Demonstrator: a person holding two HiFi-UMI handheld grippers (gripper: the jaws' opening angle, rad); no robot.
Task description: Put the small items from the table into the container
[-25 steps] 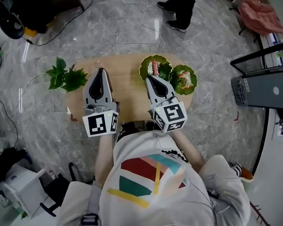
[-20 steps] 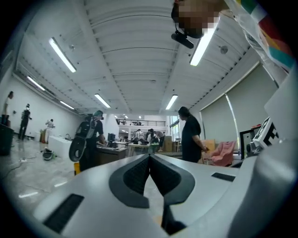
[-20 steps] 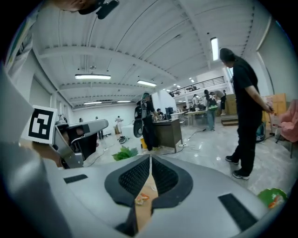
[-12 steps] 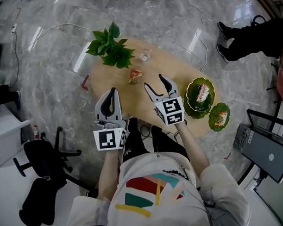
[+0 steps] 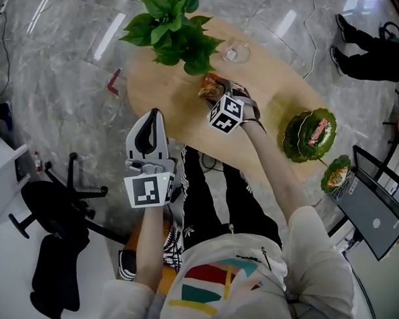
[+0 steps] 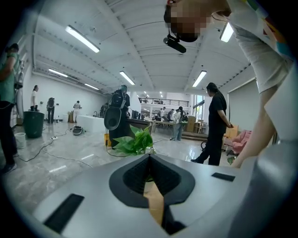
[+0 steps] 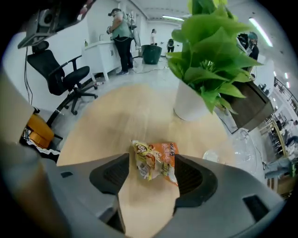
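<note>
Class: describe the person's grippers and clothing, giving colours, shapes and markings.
The left gripper and right gripper are grey shells tapering to two jaws with black ribbed pads. Each bears a white cube with black square markers. The right's jaws are opening, an orange snack packet between them. The person wears a white short-sleeved T-shirt with red, teal and yellow stripes, and black trousers.

The grey, black-padded left claw (image 5: 155, 113) and right claw (image 5: 218, 95) each carry a black-and-white marker cube (image 5: 148, 191). The person wears a white, colour-striped T-shirt (image 5: 223, 282) and black trousers (image 5: 211, 204).
</note>
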